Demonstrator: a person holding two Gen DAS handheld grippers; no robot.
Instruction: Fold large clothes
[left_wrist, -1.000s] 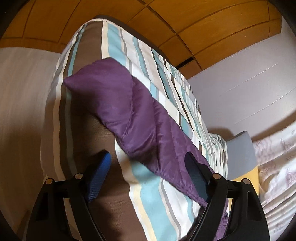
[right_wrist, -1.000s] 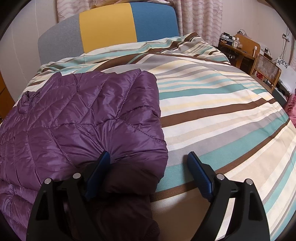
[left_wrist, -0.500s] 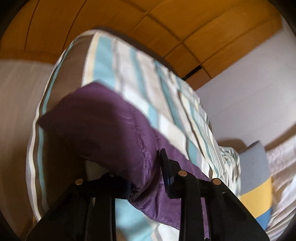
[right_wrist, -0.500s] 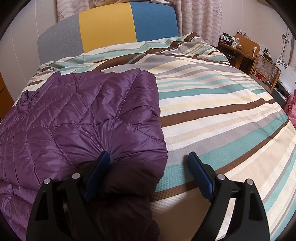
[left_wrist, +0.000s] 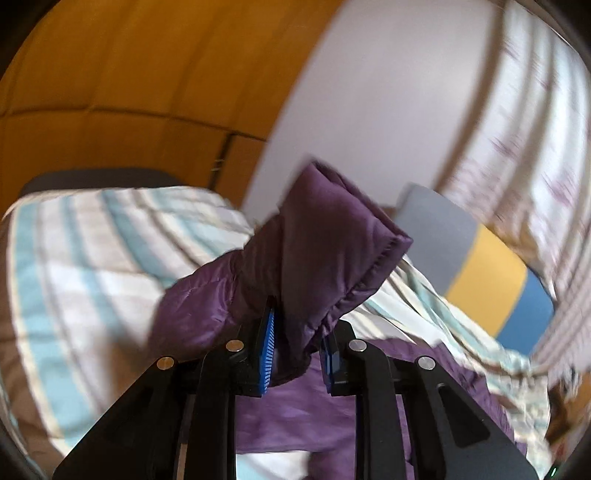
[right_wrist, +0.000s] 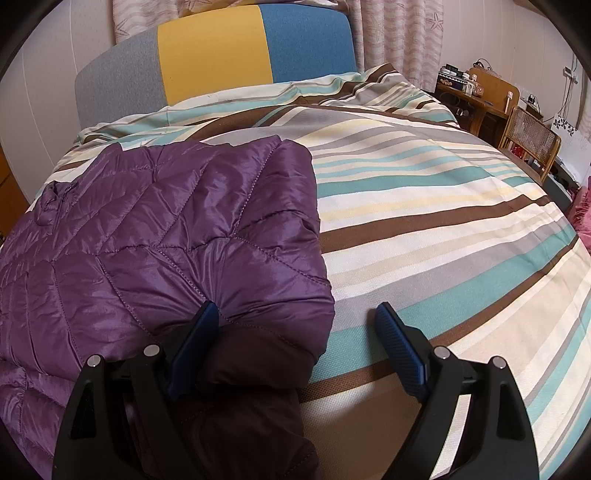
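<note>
The left hand-held gripper (left_wrist: 297, 345) was closing on a bunched sleeve (left_wrist: 325, 236) of the purple quilted jacket (right_wrist: 159, 240), its blue pads (left_wrist: 266, 347) pressing the fabric from both sides. The cuffed end of that sleeve stood lifted above the striped bed cover (left_wrist: 92, 258), with more purple fabric spread beneath the gripper. That view was blurred, so finer detail of the hold could not be made out.

The right hand-held gripper (right_wrist: 295, 347) hung with its jaws spread wide over the near corner of the jacket. Its left pad (right_wrist: 192, 343) sat against the puffy hem, while the right pad was over bare striped cover, well clear of the fabric.

The jacket lay on the left part of the bed, over the striped cover (right_wrist: 424, 221), with a dark lining (right_wrist: 240, 387) showing at its near edge. Behind it stood a headboard (right_wrist: 214, 59) in grey, yellow and blue panels, and a wooden chair (right_wrist: 532, 136) stood off to the right.
</note>
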